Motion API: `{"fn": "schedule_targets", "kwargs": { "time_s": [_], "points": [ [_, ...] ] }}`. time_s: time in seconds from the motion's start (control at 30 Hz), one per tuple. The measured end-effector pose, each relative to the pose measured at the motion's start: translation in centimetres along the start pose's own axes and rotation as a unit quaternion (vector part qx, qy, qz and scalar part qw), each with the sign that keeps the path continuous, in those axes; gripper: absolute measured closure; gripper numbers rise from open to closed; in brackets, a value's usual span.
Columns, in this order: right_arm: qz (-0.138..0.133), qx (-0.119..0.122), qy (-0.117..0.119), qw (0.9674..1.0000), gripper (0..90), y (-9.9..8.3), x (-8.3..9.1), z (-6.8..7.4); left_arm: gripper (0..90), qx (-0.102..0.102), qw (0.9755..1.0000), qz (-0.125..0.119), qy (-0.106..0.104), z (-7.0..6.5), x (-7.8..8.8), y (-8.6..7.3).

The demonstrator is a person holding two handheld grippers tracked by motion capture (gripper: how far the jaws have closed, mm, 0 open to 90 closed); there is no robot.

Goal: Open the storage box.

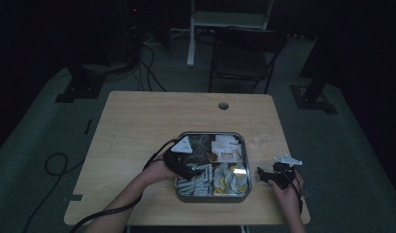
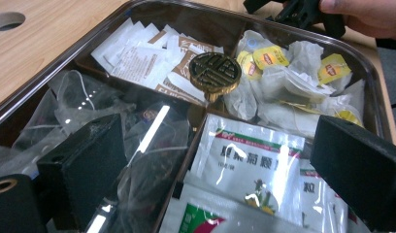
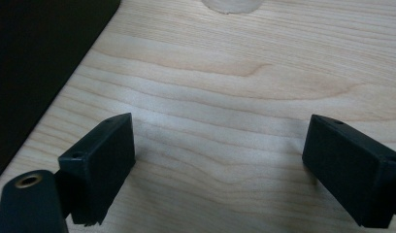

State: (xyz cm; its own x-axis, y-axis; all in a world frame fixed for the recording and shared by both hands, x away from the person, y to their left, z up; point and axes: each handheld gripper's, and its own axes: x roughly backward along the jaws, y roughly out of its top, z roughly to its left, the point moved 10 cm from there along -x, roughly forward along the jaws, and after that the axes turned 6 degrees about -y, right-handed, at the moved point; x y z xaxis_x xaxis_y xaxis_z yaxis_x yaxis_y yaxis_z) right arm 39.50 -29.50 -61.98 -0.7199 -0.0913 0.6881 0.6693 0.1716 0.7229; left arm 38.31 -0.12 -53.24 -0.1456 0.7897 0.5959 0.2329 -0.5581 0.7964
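A square metal tray with a clear lid sits on the wooden bench, toward the person's side and a little right of centre. The lid carries a round brass knob at its middle. Under it, dividers split the tray into compartments: white and brown sachets, yellow-tagged tea bags, green-and-white printed packets, and clear-wrapped bags. The left gripper hangs low over the lid at the tray's left side, jaws spread wide apart and gripping nothing. The right gripper is just beside the tray's right edge, over bare wood, its jaws likewise released and empty. A folding chair stands beyond the bench's far edge.
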Motion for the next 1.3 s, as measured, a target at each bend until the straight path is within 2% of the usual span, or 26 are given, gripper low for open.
{"fn": "schedule_targets", "kwargs": {
  "time_s": [0.03,0.27,0.33,0.6,0.77,0.8,0.87,0.9,0.93,1.0,1.23,1.3],
  "points": [
    [0.000,0.000,0.000,1.0000,11.1,0.0,0.0,0.0,6.6,0.000,1.0000,0.004,0.005,0.1,-0.3,0.2],
    [0.000,0.000,0.000,1.0000,11.1,0.0,0.0,0.0,8.4,0.000,1.0000,0.009,0.002,0.2,-1.2,0.7],
    [0.000,0.000,0.000,1.0000,11.1,0.0,0.0,0.0,12.5,-0.001,0.9999,0.009,0.004,0.2,-1.4,0.9],
    [0.000,0.000,0.000,1.0000,11.2,0.0,0.0,0.0,16.0,-0.002,0.9998,0.018,-0.004,0.4,-3.1,1.9],
    [0.000,-0.001,0.000,1.0000,11.2,0.0,0.0,0.0,27.0,0.004,0.9997,0.022,-0.006,0.7,-3.8,2.1],
    [0.000,-0.001,0.000,1.0000,11.2,0.0,0.0,0.0,27.0,0.005,0.9997,0.023,-0.006,0.8,-4.0,2.1],
    [0.000,-0.001,0.000,1.0000,11.2,0.0,0.0,0.0,34.5,0.006,0.9996,0.025,-0.010,0.9,-4.1,2.0],
    [0.000,-0.001,0.000,1.0000,11.2,0.0,0.0,0.0,42.2,-0.002,0.9997,0.024,-0.005,1.1,-4.1,2.0],
    [0.000,-0.001,0.000,1.0000,11.2,0.0,0.0,0.0,44.9,-0.002,0.9997,0.024,-0.005,1.1,-4.1,2.0],
    [0.000,-0.001,0.000,1.0000,11.2,0.0,0.0,0.0,47.4,-0.002,0.9996,0.025,-0.014,1.0,-4.1,2.1],
    [0.000,-0.001,0.000,1.0000,11.2,0.0,0.0,0.0,48.3,-0.006,0.9991,0.038,-0.018,0.7,-4.7,2.1],
    [0.000,-0.001,0.000,1.0000,11.2,0.0,0.0,0.0,52.5,-0.005,0.9990,0.039,-0.020,0.6,-4.8,2.1]
  ]
}}
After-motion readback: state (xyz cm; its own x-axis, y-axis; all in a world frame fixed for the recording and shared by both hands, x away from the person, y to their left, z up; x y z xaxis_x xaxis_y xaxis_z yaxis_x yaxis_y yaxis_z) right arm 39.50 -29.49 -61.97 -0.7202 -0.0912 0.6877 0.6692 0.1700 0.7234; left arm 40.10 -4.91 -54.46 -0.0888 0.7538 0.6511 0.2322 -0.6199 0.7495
